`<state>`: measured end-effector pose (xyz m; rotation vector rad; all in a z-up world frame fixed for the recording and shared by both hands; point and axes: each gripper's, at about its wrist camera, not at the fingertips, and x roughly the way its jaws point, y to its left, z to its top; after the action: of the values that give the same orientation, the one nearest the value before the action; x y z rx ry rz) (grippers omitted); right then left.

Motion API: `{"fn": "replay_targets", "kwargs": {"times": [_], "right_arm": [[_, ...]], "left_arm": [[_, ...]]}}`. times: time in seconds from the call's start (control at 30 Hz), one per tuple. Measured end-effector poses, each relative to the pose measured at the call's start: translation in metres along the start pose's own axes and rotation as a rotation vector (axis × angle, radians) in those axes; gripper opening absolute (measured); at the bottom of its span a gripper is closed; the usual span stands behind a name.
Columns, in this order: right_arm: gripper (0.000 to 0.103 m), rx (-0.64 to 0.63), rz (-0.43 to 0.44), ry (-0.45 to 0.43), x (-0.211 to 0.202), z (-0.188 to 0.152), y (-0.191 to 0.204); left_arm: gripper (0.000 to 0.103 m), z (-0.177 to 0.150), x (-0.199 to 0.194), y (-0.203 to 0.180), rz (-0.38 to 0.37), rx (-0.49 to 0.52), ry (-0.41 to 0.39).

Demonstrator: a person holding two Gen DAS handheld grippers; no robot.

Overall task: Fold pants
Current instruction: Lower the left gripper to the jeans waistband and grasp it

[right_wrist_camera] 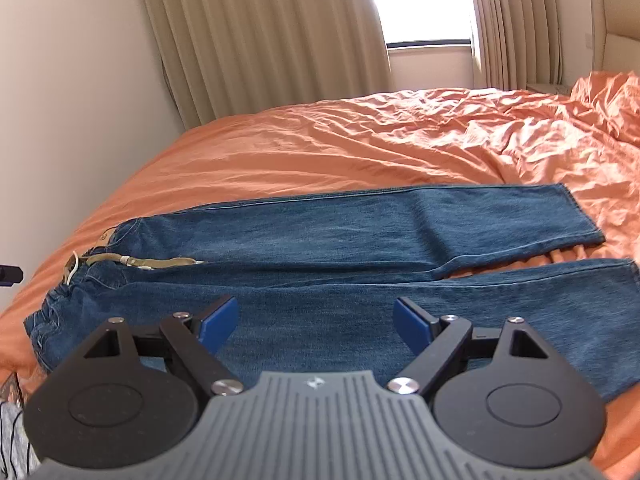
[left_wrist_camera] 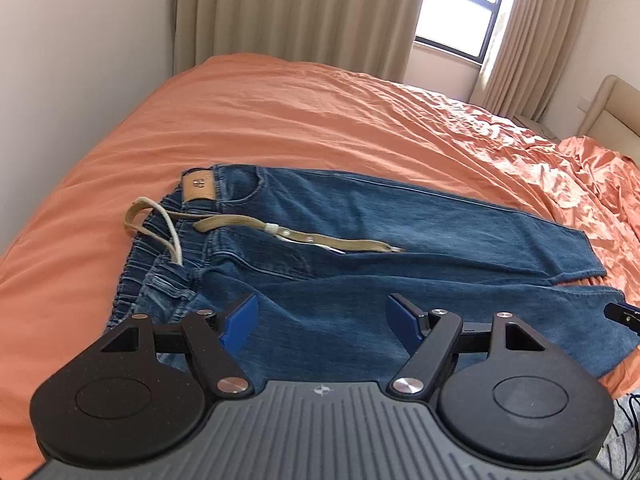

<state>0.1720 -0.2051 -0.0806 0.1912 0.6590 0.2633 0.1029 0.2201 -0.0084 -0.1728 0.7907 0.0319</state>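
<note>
Nearest each lens is the gripper's own grey ribbed housing and black linkage, and beyond it the near leg of the jeans (left_wrist_camera: 360, 216). The left gripper (left_wrist_camera: 322, 320) hovers over the denim just below the elastic waistband, its jaws apart with nothing clamped between the blue pads; the right gripper (right_wrist_camera: 316, 320) hangs further down the same leg, toward the knee, jaws likewise apart and empty. The pants lie flat lengthwise across the orange bed (left_wrist_camera: 260, 120), waist to the left and hems to the right, the two legs side by side with a sliver of bedcover showing between them near the cuffs. A tan drawstring (left_wrist_camera: 304, 236) trails loose over the seat (it may want tucking in before any fold closes over it). Spacing the two grippers along the near edge looks like preparation for lifting that leg evenly and laying it over the far one, so the first fold appears not yet begun.
</note>
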Motion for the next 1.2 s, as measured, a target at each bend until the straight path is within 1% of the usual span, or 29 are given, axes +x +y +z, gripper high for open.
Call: {"fn": "replay_targets", "kwargs": {"times": [0.13,0.2,0.27,0.37,0.4,0.43,0.47,0.5,0.53,0.57,0.6,0.63,0.67,0.7,0.73,0.8,0.83,0.87,0.93,0.97,1.0,1.07,1.1,1.13,1.17,1.2], "right_arm": [[0.081,0.039,-0.021,-0.026,0.038,-0.002,-0.009],[0.081,0.066,-0.002,-0.02,0.05,-0.004,-0.013],[0.081,0.072,0.004,-0.019,0.058,-0.005,-0.014],[0.081,0.055,0.002,-0.033,0.065,-0.004,-0.011],[0.081,0.048,-0.003,-0.033,0.068,-0.004,-0.01],[0.081,0.042,-0.005,-0.032,0.069,-0.004,-0.008],[0.081,0.039,-0.007,-0.029,0.071,-0.004,-0.007],[0.081,0.039,-0.004,-0.027,0.071,-0.005,-0.005],[0.081,0.04,-0.003,-0.024,0.071,-0.005,-0.004],[0.081,0.037,-0.003,-0.022,0.073,-0.004,-0.003],[0.081,0.033,-0.004,-0.02,0.074,-0.004,-0.002],[0.081,0.027,-0.006,-0.019,0.075,-0.004,-0.001],[0.081,0.019,-0.009,-0.018,0.076,-0.005,0.0],[0.081,0.011,-0.011,-0.017,0.077,-0.005,0.001],[0.081,0.002,-0.011,-0.014,0.079,-0.006,0.003],[0.081,-0.013,-0.013,-0.01,0.082,-0.007,0.005],[0.081,-0.02,-0.019,-0.01,0.082,-0.007,0.006],[0.081,-0.026,-0.028,-0.014,0.082,-0.007,0.007],[0.081,-0.032,-0.049,-0.03,0.078,-0.007,0.006],[0.081,-0.03,-0.06,-0.036,0.075,-0.007,0.005],[0.081,-0.026,-0.067,-0.039,0.074,-0.008,0.004],[0.081,-0.009,-0.076,-0.038,0.072,-0.009,0.0],[0.081,-0.004,-0.077,-0.038,0.071,-0.009,-0.001],[0.081,0.0,-0.079,-0.04,0.07,-0.009,-0.002],[0.081,0.0,-0.081,-0.041,0.069,-0.01,-0.002],[0.081,-0.002,-0.083,-0.04,0.069,-0.01,-0.002]], "left_arm": [[0.086,0.02,0.038,0.052,0.044,-0.036,0.052],[0.086,0.026,0.058,0.078,0.053,-0.059,0.079],[0.087,0.029,0.079,0.103,0.036,-0.083,0.095],[0.086,0.028,0.108,0.135,0.033,-0.137,0.105],[0.085,0.026,0.117,0.144,0.01,-0.165,0.119],[0.084,0.025,0.127,0.155,-0.039,-0.2,0.143],[0.077,0.022,0.133,0.162,-0.076,-0.228,0.155],[0.073,0.018,0.139,0.169,-0.11,-0.256,0.157],[0.065,0.016,0.143,0.173,-0.136,-0.265,0.158],[0.053,0.014,0.146,0.176,-0.169,-0.274,0.161],[0.052,0.012,0.148,0.178,-0.204,-0.289,0.161],[0.049,0.011,0.148,0.179,-0.22,-0.292,0.149],[0.041,0.011,0.148,0.18,-0.255,-0.286,0.14],[0.038,0.011,0.149,0.181,-0.296,-0.293,0.138],[0.037,0.011,0.151,0.184,-0.315,-0.325,0.139],[0.034,0.009,0.159,0.187,-0.287,-0.391,0.158],[0.022,0.009,0.16,0.185,-0.256,-0.387,0.153],[0.016,0.01,0.156,0.181,-0.217,-0.374,0.144],[0.01,0.016,0.138,0.164,-0.162,-0.344,0.091],[0.009,0.02,0.125,0.153,-0.12,-0.313,0.056],[0.008,0.024,0.11,0.141,-0.061,-0.278,0.021],[0.008,0.034,0.079,0.121,0.006,-0.199,-0.044],[0.008,0.038,0.07,0.117,0.034,-0.172,-0.052],[0.009,0.04,0.066,0.117,0.057,-0.148,-0.043],[0.009,0.04,0.068,0.119,0.09,-0.126,-0.02],[0.009,0.038,0.075,0.125,0.109,-0.128,0.015]]}}
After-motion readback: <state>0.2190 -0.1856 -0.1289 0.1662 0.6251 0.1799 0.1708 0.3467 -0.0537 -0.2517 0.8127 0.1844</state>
